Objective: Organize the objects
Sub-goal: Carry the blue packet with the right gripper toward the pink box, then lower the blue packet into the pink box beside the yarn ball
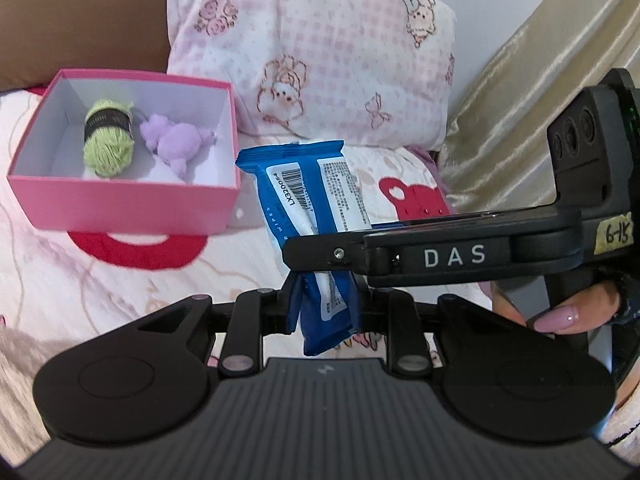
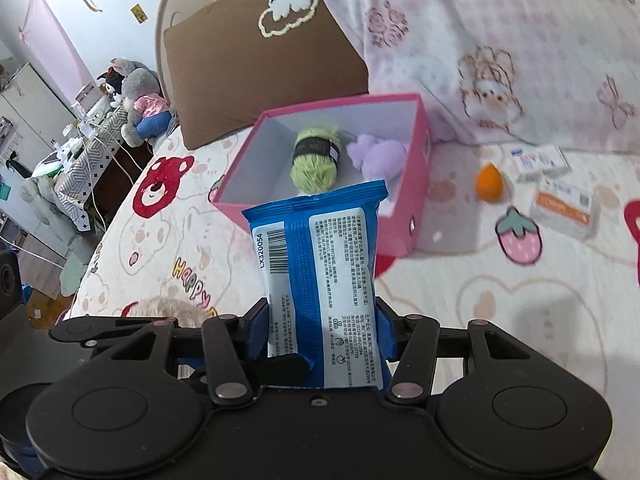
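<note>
A blue wipes pack (image 2: 320, 272) stands upright in my right gripper (image 2: 320, 332), which is shut on its lower half. In the left wrist view the same pack (image 1: 308, 200) is pinched by the right gripper (image 1: 324, 256), which reaches in from the right. My left gripper (image 1: 326, 312) is also shut on the pack's lower end. An open pink box (image 1: 120, 200) lies on the bed to the left and holds a green yarn ball (image 1: 108, 138) and a purple plush (image 1: 176, 140). In the right wrist view the box (image 2: 416, 184) is just beyond the pack.
A pink patterned pillow (image 1: 320, 48) and a brown pillow (image 2: 260, 60) lie behind the box. An orange sponge (image 2: 489, 182) and two small cartons (image 2: 564, 204) lie on the bedspread to the right. The bed edge drops at left, with plush toys (image 2: 140, 100) beyond it.
</note>
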`<state>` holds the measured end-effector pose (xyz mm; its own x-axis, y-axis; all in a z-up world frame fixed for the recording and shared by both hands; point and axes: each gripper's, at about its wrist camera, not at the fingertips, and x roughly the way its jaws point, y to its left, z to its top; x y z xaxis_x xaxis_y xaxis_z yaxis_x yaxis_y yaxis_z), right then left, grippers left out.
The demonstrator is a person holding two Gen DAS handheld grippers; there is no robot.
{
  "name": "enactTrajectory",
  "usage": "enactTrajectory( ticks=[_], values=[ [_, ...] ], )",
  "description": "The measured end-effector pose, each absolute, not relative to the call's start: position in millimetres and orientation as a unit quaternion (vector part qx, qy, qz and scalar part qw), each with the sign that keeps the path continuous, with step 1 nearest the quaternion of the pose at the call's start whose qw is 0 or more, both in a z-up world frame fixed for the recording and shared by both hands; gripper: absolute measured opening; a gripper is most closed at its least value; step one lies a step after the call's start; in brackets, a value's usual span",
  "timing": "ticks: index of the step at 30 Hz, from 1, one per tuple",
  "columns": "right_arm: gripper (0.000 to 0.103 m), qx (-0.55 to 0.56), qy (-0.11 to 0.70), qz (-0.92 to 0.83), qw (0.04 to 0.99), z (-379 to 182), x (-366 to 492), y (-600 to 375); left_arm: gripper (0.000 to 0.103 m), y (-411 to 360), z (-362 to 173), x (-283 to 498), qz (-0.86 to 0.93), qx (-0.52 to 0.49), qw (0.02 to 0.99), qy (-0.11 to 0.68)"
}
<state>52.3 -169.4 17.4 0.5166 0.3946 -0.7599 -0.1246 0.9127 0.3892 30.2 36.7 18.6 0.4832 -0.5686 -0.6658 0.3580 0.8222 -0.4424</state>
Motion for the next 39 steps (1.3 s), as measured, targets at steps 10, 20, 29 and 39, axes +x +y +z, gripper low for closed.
enactTrajectory(
  ticks=[10,20,29,39],
  values=[
    [0.058,0.110,0.444,0.154,0.876,48.7,121.3,-158.5,0.022,54.0,44.2,105.0,-0.278,-0.111,0.863,0.406],
    [0.057,0.049,0.442,0.165,0.880,77.0,204.4,-133.1,0.027,85.0,46.9,167.4,-0.254,-0.170,0.883,0.356],
    [0.055,0.025,0.477,0.194,0.857,21.3,247.8,-108.3,0.027,117.2,-12.8,204.1,-0.238,-0.206,0.862,0.398],
    [0.055,0.013,0.495,0.240,0.835,-37.5,285.7,-91.8,0.027,133.9,-63.8,234.1,-0.209,-0.206,0.848,0.442]
  ],
)
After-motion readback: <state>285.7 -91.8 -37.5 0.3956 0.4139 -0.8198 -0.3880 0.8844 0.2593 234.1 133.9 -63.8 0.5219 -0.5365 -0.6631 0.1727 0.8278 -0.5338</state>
